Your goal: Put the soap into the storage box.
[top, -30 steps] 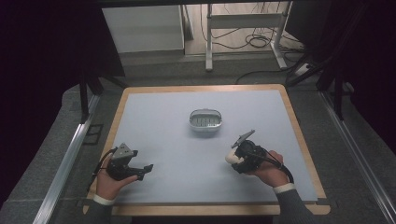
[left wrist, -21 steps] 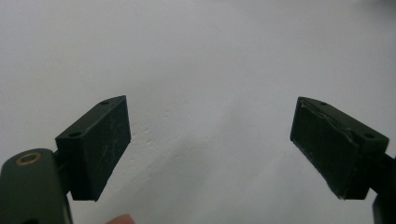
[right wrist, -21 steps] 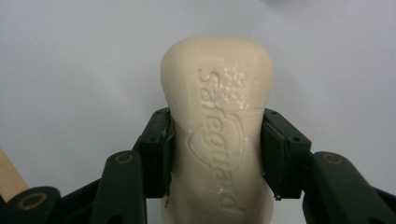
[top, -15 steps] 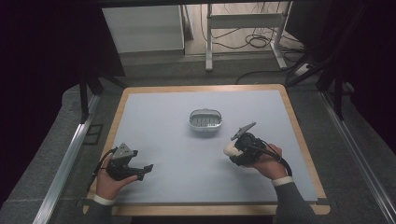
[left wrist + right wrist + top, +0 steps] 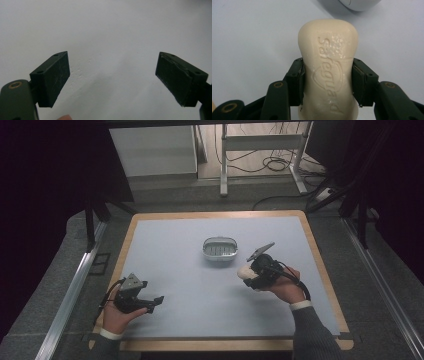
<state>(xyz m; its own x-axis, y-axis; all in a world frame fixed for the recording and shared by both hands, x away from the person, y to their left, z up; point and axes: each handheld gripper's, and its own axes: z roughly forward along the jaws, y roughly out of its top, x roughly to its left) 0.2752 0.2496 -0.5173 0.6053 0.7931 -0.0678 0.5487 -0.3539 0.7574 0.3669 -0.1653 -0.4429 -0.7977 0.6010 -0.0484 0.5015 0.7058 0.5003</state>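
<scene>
A cream bar of soap [image 5: 329,65] stamped with a brand name sits between the jaws of my right gripper [image 5: 327,82], which is shut on its waist. In the high view the right gripper [image 5: 248,271] holds the soap [image 5: 244,271] just off the mat, right of and a little nearer than the white soap dish [image 5: 219,248]. The dish's rim [image 5: 359,4] peeks in at the top of the right gripper view. My left gripper [image 5: 157,301] rests low at the near left of the mat, open, with bare mat between its pads [image 5: 53,75].
The pale blue mat [image 5: 185,270] covers a wooden-edged table [image 5: 127,245]. Beyond the far edge stand a white cabinet [image 5: 150,150] and a metal frame with cables [image 5: 260,145]. Metal rails [image 5: 70,290] run along both sides.
My right gripper has carried the soap left and farther away, toward the soap dish. The left gripper has stayed put.
</scene>
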